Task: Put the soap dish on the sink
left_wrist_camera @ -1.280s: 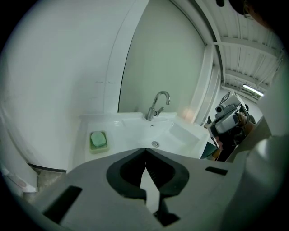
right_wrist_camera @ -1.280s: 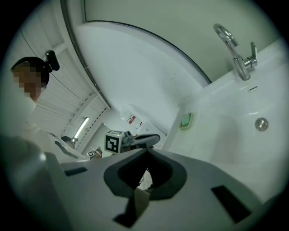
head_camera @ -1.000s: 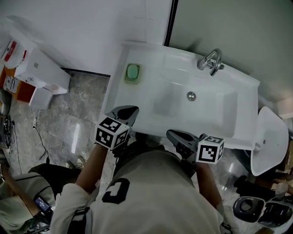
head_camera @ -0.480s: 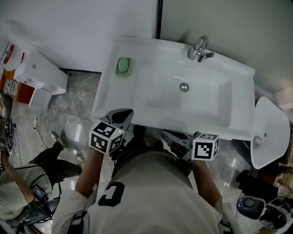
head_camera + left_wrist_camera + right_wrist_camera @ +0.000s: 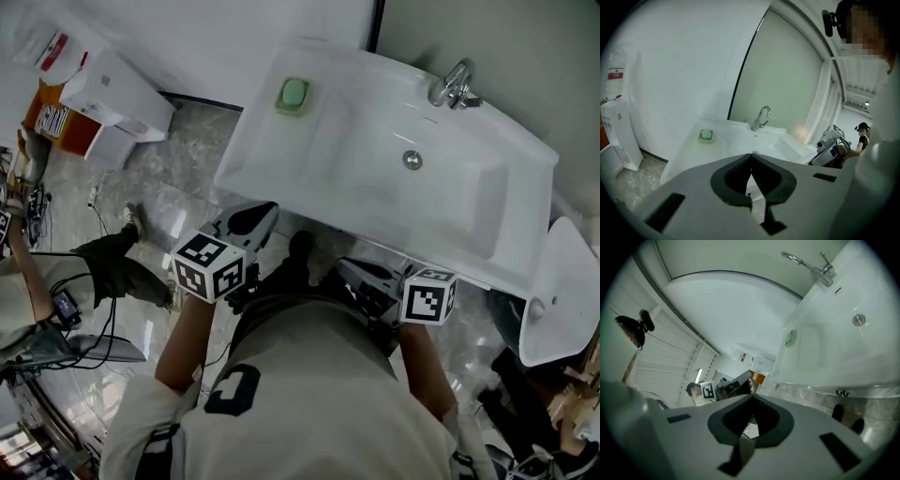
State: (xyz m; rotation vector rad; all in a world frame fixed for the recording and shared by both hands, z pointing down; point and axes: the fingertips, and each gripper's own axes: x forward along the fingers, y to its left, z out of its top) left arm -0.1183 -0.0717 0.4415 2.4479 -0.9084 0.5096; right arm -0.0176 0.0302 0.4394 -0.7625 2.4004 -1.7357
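Observation:
The soap dish (image 5: 293, 94), pale with a green soap in it, rests on the white sink (image 5: 328, 178) at its back left corner. It also shows as the soap dish (image 5: 706, 135) left of the faucet (image 5: 761, 118), and as the soap dish (image 5: 789, 338) on the sink rim. My left gripper (image 5: 255, 216) hangs shut and empty over the floor, just short of the sink's front edge. My right gripper (image 5: 349, 272) is shut and empty too, below the front rim. Both stand well apart from the dish.
A faucet (image 5: 453, 86) and drain (image 5: 412, 159) sit in the sink. White boxes (image 5: 112, 89) and an orange item (image 5: 52, 117) stand on the floor at the left. Another person (image 5: 56, 300) crouches at the left. A second basin (image 5: 562, 291) lies at the right.
Both grippers have drawn back from the sink's front edge and now hang over the floor. The head view has swung, so the sink sits further right. The soap dish has kept its place.

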